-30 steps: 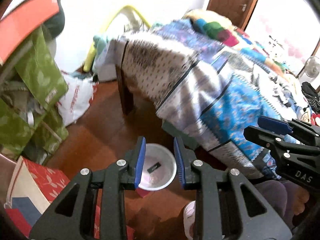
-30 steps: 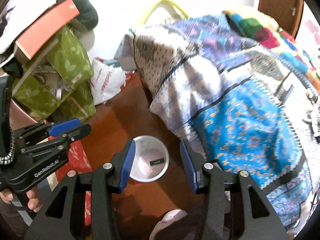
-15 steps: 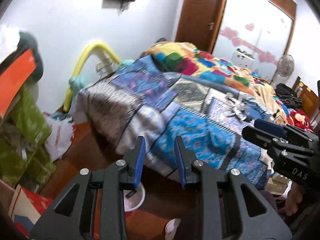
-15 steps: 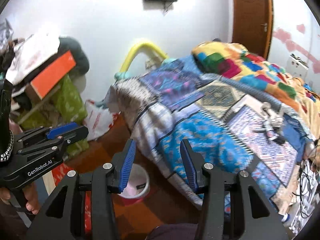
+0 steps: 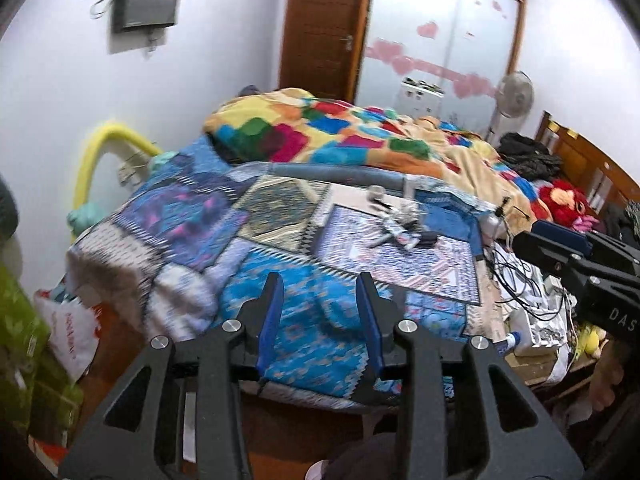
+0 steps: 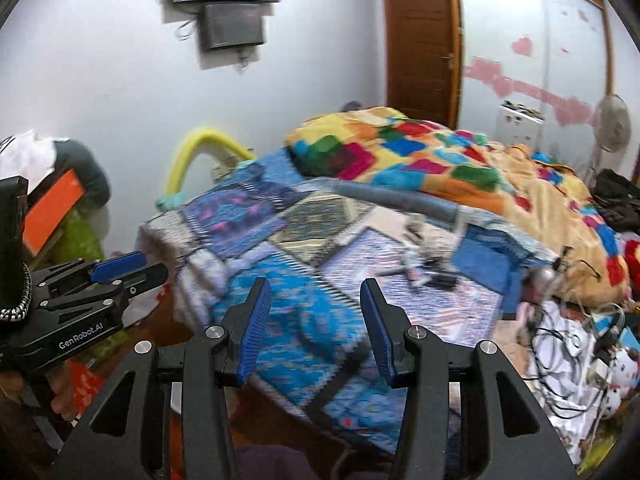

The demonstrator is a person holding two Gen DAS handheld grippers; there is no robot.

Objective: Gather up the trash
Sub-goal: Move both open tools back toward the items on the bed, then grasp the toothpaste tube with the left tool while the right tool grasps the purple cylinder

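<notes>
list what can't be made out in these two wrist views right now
- Small litter on the bed: both views, too small and blurred to tell what each piece is.
- Floor at the bed's foot: both views, hidden behind the left gripper and right gripper; their fingers are apart and hold nothing.
- Cable tangle: right wrist view, warped near the edge.
- Wall screen: left wrist view, its top cut off.
</notes>
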